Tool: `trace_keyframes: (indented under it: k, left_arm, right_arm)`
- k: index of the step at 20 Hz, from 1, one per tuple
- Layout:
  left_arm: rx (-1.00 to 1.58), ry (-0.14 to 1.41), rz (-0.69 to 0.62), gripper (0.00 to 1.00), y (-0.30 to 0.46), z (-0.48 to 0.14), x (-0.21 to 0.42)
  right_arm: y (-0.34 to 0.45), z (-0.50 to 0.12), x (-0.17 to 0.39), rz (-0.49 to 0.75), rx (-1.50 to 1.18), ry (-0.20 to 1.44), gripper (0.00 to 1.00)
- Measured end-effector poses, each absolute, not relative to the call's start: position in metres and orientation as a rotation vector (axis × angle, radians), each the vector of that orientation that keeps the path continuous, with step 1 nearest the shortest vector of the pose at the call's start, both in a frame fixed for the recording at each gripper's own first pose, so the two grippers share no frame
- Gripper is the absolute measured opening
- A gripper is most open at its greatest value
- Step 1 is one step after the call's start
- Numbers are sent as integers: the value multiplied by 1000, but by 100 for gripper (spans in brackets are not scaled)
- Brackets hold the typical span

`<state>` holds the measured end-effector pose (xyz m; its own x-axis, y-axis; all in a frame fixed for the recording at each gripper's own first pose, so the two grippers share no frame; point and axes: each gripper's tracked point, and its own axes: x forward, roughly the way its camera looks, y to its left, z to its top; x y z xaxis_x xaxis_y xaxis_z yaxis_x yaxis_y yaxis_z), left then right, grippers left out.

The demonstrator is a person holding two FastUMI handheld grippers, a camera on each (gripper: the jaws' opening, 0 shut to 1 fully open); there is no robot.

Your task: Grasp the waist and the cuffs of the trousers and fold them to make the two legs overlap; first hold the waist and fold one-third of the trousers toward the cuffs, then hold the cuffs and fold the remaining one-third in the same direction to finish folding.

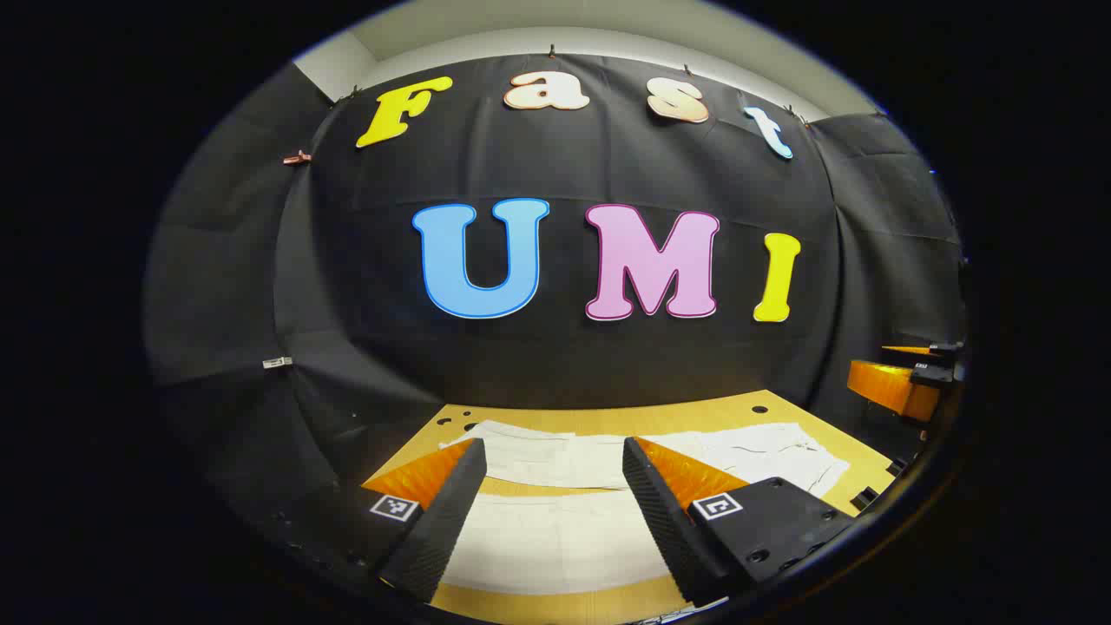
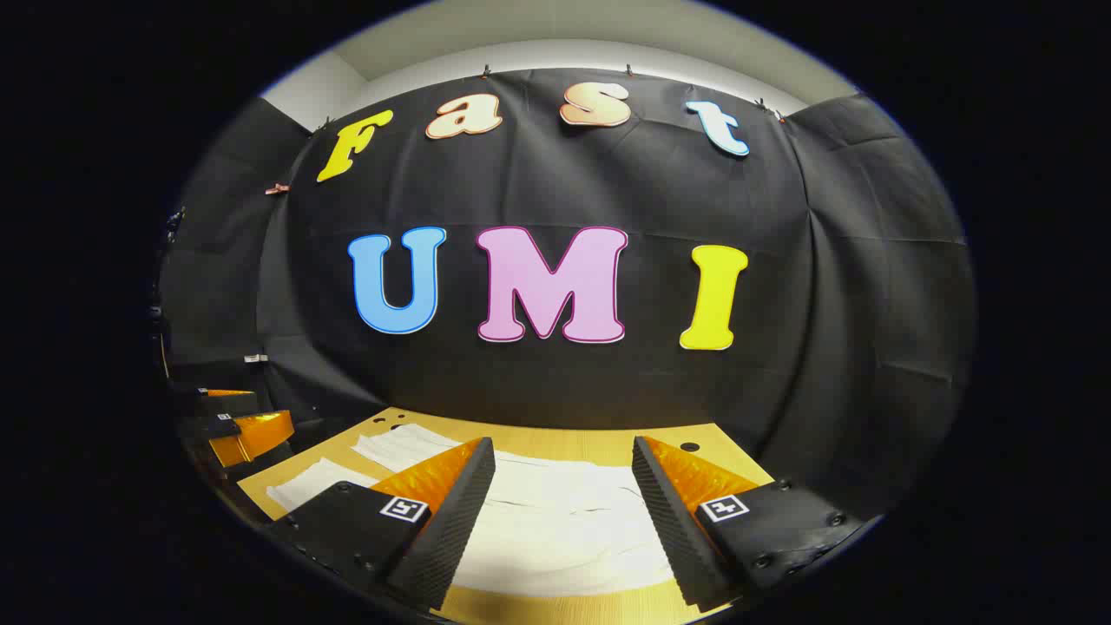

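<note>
Trousers (image 1: pixel 555 486) are seen spread flat on the wooden tabletop (image 1: pixel 694 417), pale fabric, both legs apparently lying side by side rather than overlapped; which end is waist and which is cuffs cannot be told for sure, though the wrinkled part toward the right in the left gripper view is judged the waist. Left claw (image 1: pixel 551 499) is held wide apart above the near edge of the fabric, nothing gripped between its fingers. Right claw (image 2: pixel 564 503) is likewise spread wide over the trousers (image 2: pixel 564 512), nothing held. The other claw is glimpsed at the far edge of each view, well apart from the cloth. Task is judged at the very start: no leg-over-leg fold made, no one-third fold from the waist, no cuff fold. All steps are left to do. Next move is judged to be lowering both claws onto waist and cuff edges for the first lengthwise fold; thin flat fabric may be hard to pinch off the tabletop (image 2: pixel 599 443).
</note>
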<state>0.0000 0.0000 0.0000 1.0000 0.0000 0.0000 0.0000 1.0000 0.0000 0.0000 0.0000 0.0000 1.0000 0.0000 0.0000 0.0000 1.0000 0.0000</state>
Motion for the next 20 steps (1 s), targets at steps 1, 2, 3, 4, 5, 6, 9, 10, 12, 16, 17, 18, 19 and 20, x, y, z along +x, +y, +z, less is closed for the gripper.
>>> trace_keyframes:
  k: [1, 2, 3, 4, 5, 6, 9, 10, 12, 16, 17, 18, 19, 20]
  left_arm:
    - [2, 0, 0, 99, 1, -1, 1]
    - [3, 0, 1, 99, 0, -1, 2]
    - [4, 1, -1, 98, 0, -2, 3]
    - [5, 1, -1, 99, -1, -2, 4]
    - [5, 1, -1, 98, 0, -4, 4]
    - [5, 3, -3, 98, -1, -3, 5]
    - [5, 5, -12, 99, -3, -6, 6]
    - [7, 5, -12, 98, -3, -5, 8]
    - [8, 8, -14, 98, -6, -7, 9]
    - [7, 17, -19, 98, -9, -10, 12]
    - [6, 16, -18, 98, -9, -10, 13]
    - [3, 18, -16, 98, -10, -10, 14]
    - [0, 20, -16, 98, -10, -13, 15]
    - [-1, 22, -17, 98, -11, -12, 16]
  right_arm:
    - [-1, -1, 1, 0, 0, 1, 97]
    - [-1, -1, 1, -2, -1, 1, 97]
    - [-2, -1, 1, -6, -1, 0, 97]
    - [-2, -1, 1, -10, -2, 0, 97]
    - [-3, -3, 2, -13, 0, 3, 97]
    - [-4, -4, 2, -16, 1, 5, 97]
    - [-11, -8, 3, -24, 2, 13, 97]
    - [-13, -8, 4, -30, 0, 12, 98]
    - [-18, -12, 7, -39, 4, 19, 97]
    - [-29, -24, 11, -60, 25, 51, 98]
    - [-31, -25, 12, -63, 24, 52, 97]
    - [-32, -26, 13, -64, 23, 52, 97]
    - [-34, -27, 14, -66, 17, 52, 97]
    - [-37, -26, 17, -70, 6, 48, 97]
